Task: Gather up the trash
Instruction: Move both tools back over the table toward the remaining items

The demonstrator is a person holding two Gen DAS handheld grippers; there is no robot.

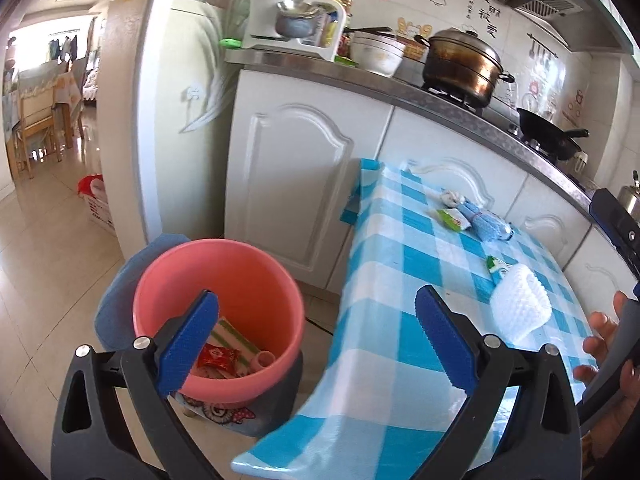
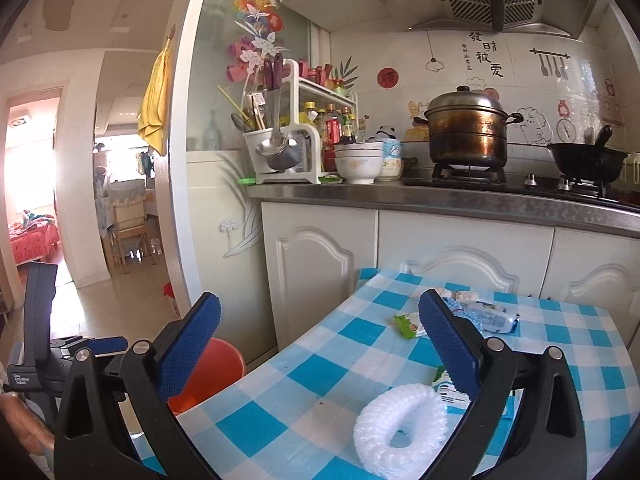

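A small kitchen with white cabinet doors and a steel counter carrying a steamer pot (image 2: 466, 128) frames the low worktop (image 1: 400, 264), which is draped in a blue-and-white checked cloth. The trash lies scattered on that cloth. A white foam net sleeve (image 2: 400, 420) sits at lower centre of the right wrist view. A green wrapper (image 2: 408, 325) lies above it at mid-frame, and a crumpled plastic bottle (image 2: 490, 318) is just beside it to the right. Another small green-and-white packet (image 1: 496, 268) touches the foam's far edge. All are loose and apart enough to be taken one by one.

At lower left of the left wrist view stands a pink bucket (image 1: 216, 308), set against the worktop's edge, likely so that pieces need only a short carry. It already holds a red sachet (image 1: 218, 356) and striped packaging.

The left tongs (image 1: 318, 344) are spread wide and empty, straddling the gap between bucket and cloth. The right tongs (image 2: 320, 352) are equally wide and empty, aimed across the worktop with the foam sleeve low between their arms, probably the next pick.
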